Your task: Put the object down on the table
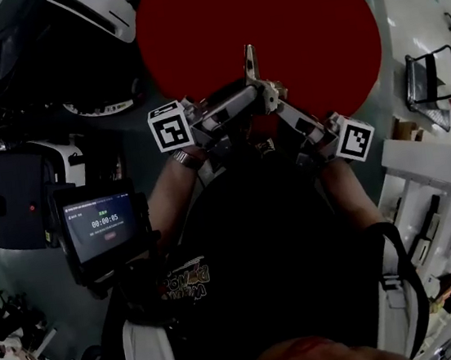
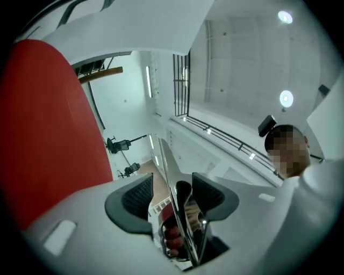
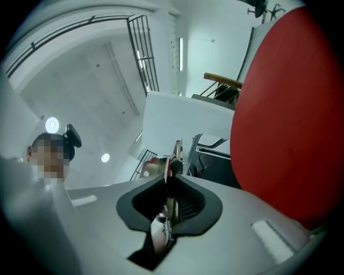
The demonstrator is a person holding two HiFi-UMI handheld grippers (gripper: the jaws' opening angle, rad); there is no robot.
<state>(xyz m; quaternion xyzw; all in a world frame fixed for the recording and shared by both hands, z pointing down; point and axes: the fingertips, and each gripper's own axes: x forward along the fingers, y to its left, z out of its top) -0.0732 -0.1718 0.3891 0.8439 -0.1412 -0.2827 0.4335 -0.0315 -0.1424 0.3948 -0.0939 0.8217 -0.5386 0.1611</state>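
In the head view, the person's two grippers meet over the near edge of a round red table [image 1: 286, 11]. The left gripper [image 1: 248, 91] comes in from the left with its marker cube [image 1: 171, 126] trailing, and the right gripper [image 1: 280, 104] comes in from the right. A thin, shiny metal utensil [image 1: 250, 63] rises from the spot where they meet, its narrow tip showing against the red top. This view does not show whether the utensil touches the table. A small screen [image 1: 104, 224] sits by the person's chest on the left, and a wristwatch [image 1: 185, 157] shows on the left forearm. In the left gripper view, the left gripper [image 2: 173, 194] has its jaws spread wide. The metal utensil [image 2: 165, 161] stands edge-on in the gap, mirror-bright. It is clear of the left-hand pad [image 2: 137, 196] and close against the right-hand one, though actual contact there cannot be made out. The pads are not pinching it. The red table [image 2: 48, 134] fills the left of this view. In the right gripper view, the right gripper [image 3: 171, 201] has its jaws drawn in tight on the metal utensil [image 3: 174, 156]. The dark pads clamp the flat metal from both sides, and its end sticks out beyond them. The red table [image 3: 290, 118] bulks at the right, and a white panel [image 3: 183, 115] lies beyond the jaws.
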